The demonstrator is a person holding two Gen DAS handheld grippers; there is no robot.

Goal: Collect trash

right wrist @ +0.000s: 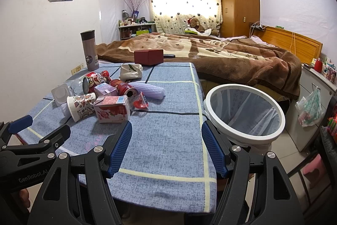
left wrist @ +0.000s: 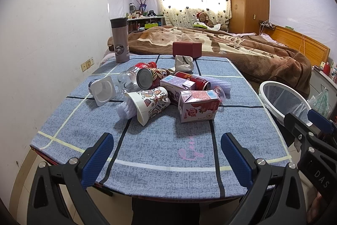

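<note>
On the blue checked tablecloth [left wrist: 160, 140], toward its far left half, the trash lies in one heap: a pink milk carton [left wrist: 198, 107] on its side nearest the grippers, a patterned paper cup [left wrist: 149, 104] tipped over at its nine o'clock with the mouth facing forward, and a second, purple carton [left wrist: 177, 85] just behind. A red can [left wrist: 193, 80] lies at the carton's twelve o'clock, open end to the right; another can [left wrist: 148, 77] shows only its silver base. A clear bottle [left wrist: 126, 79] is half buried behind that can, its red cap end barely visible. A white yogurt tub [left wrist: 103, 92] rests apart at the heap's nine o'clock. Ribbed lilac foam [right wrist: 149, 91] pokes out at two o'clock, and a red wrapper [right wrist: 140, 103] is wedged under the carton's right end; its print is too small to read. A crumpled white paper cup [left wrist: 183, 63] sits behind the heap.

The left gripper [left wrist: 166, 147] hangs over the near table edge with its blue pads [left wrist: 99, 153] spread wide and nothing between them. The right gripper [right wrist: 166, 140] is likewise wide apart and unloaded, at the table's right side.

At three o'clock off the table stands a white-rimmed bin [right wrist: 244, 113] with a sheer liner; its base is cut off. Farther back stand a grey flask [left wrist: 119, 40] at eleven o'clock and a dark red box [left wrist: 187, 49] at twelve.
</note>
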